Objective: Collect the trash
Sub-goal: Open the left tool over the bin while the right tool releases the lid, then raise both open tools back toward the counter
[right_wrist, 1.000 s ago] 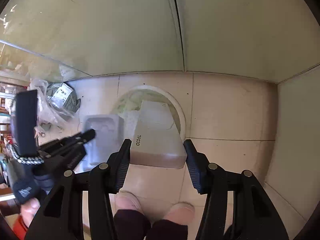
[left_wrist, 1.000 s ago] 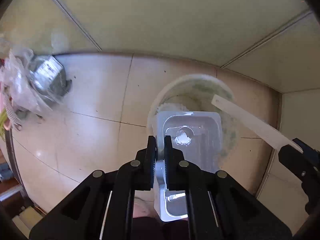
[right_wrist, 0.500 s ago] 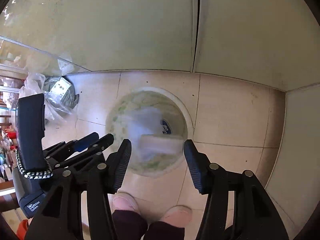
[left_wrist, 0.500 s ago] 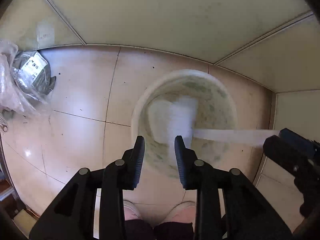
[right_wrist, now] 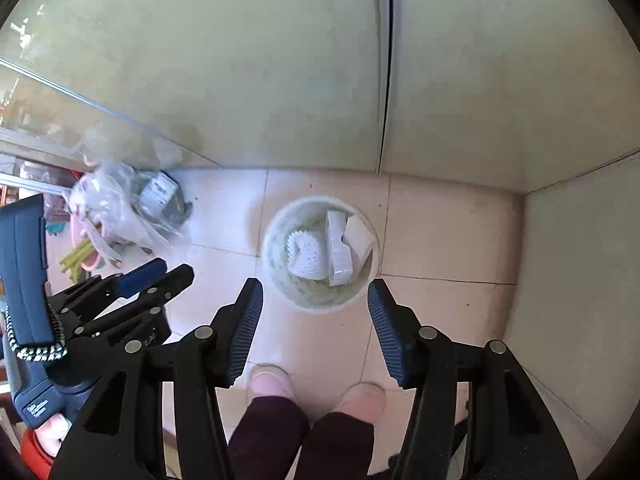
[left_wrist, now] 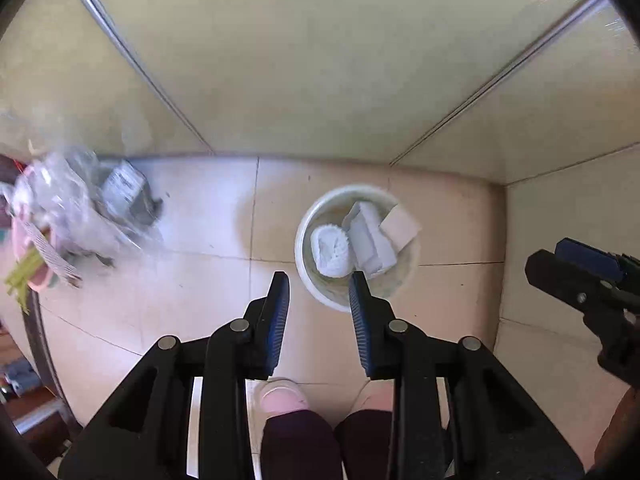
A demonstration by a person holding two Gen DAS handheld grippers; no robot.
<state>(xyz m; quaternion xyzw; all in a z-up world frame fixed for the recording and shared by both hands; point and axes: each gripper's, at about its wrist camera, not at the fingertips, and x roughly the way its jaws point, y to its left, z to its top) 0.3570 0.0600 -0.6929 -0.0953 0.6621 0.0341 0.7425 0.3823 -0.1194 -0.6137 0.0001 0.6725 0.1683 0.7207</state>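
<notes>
A round pale bin point(left_wrist: 304, 256) point(right_wrist: 272, 280) stands on the tiled floor below both grippers. Inside it lie a clear plastic tray point(left_wrist: 370, 240) point(right_wrist: 339, 248), a pale box point(left_wrist: 400, 227) point(right_wrist: 360, 236) and a white ridged cup point(left_wrist: 331, 251) point(right_wrist: 306, 254). My left gripper point(left_wrist: 319, 280) hangs high above the bin's near rim, open, with nothing between its fingers. My right gripper point(right_wrist: 316, 290) is also high above the bin, open and empty. Each gripper shows at the edge of the other's view: the right gripper point(left_wrist: 576, 268), the left gripper point(right_wrist: 160, 276).
A clear plastic bag of rubbish point(left_wrist: 80, 216) point(right_wrist: 132, 208) lies on the floor to the left by the wall. The person's pink slippers point(right_wrist: 268, 382) and dark trousers stand just behind the bin. Walls close in behind and on the right.
The left gripper let go of the plastic tray and the right let go of the box; both dropped into the bin. Both grippers then rose well above it.
</notes>
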